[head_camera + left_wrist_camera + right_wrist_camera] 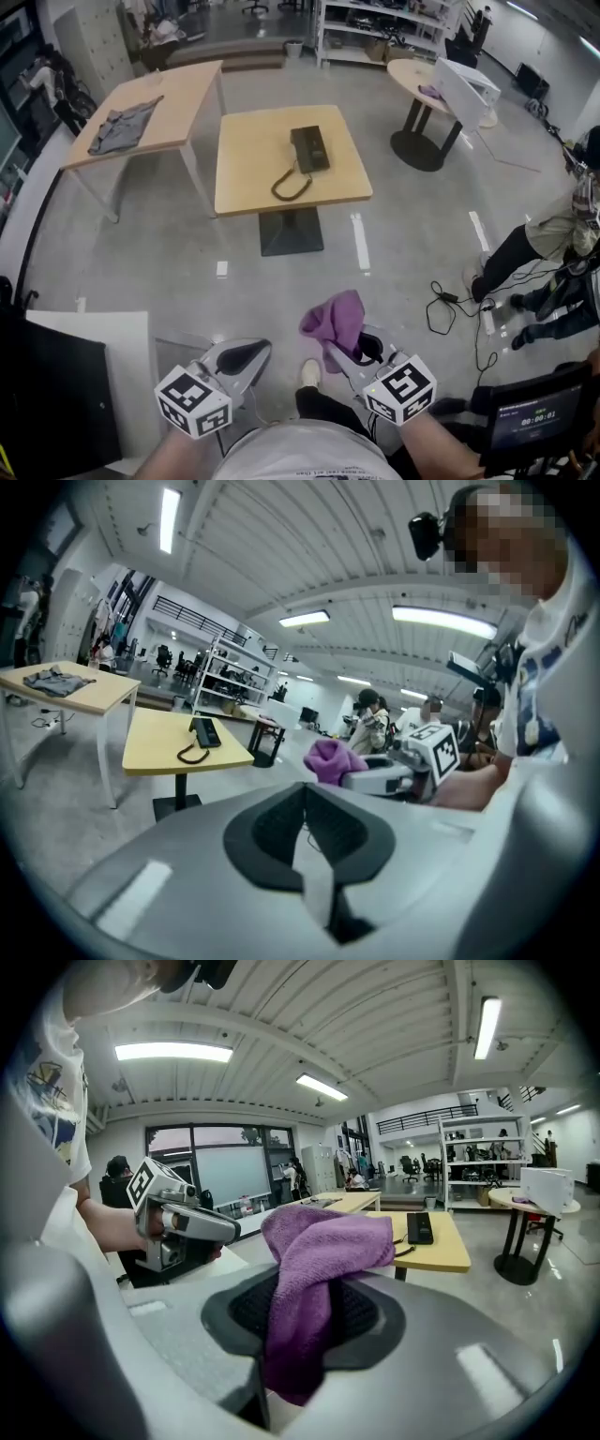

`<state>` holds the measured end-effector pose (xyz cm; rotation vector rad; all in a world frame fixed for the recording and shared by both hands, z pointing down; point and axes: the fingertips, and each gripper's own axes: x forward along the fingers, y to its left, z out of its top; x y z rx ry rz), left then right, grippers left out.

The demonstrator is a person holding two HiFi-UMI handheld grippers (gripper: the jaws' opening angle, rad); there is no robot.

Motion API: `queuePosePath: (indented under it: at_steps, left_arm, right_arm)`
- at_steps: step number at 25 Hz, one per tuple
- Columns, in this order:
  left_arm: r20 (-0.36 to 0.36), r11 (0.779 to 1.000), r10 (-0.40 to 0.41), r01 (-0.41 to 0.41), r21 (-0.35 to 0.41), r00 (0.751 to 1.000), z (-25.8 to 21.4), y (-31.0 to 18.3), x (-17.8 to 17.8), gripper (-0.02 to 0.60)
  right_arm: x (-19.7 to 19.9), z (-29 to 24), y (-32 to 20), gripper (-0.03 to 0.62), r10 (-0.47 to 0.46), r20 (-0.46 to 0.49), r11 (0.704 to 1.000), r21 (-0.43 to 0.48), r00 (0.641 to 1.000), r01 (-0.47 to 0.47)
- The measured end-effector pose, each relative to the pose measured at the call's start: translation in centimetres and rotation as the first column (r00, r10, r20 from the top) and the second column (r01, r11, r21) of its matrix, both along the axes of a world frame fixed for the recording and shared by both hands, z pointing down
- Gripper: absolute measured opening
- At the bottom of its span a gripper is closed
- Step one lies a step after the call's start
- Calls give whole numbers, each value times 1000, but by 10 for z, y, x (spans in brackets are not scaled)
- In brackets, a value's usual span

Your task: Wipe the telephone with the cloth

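A telephone lies on a square table ahead. A longer table stands left, a round table behind right.

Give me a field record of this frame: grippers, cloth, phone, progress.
left gripper: shut, nothing between its jaws
right gripper: shut on the cloth
cloth: purple, bunched, draped over the right gripper's jaws
telephone: black, on the square table, coiled cord lying toward the near edge
contact: none; both grippers are well short of the square table, with bare floor between
wiping: not yet begun
other: grey garment on the long table at the left
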<state>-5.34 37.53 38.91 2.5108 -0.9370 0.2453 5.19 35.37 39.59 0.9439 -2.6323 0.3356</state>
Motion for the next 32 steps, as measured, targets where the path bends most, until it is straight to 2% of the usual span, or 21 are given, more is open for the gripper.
queuePosePath:
  at_steps: [6,9,14,19,25,32]
  left_arm:
    - [7,1000,-17,17,5,1000,-2,-97,32,5]
    - [10,1000,-21,21,-2,1000,0,-121,35,5]
    - [2,999,-23,23,-26,1000,0,-154,26,5]
    - [-28,999,0,-1,-41,1000,15,-229,27,5]
    - [-38,996,67,-69,-55,997,22,-320,10,7]
    - [-24,987,122,-124,-102,992,49,-403,-3,49]
  right_arm:
    - [36,4,-95,118,-12,-3,1000,6,1000,12]
    - [43,5,-118,118,6,0,1000,1,1000,-6]
    - [38,1,-147,118,25,-4,1000,-6,1000,-25]
    - [42,13,-214,118,68,-28,997,-26,997,-69]
    - [22,10,-292,118,138,-56,990,-36,989,-140]
    - [6,14,-362,118,191,-64,980,-42,980,-194]
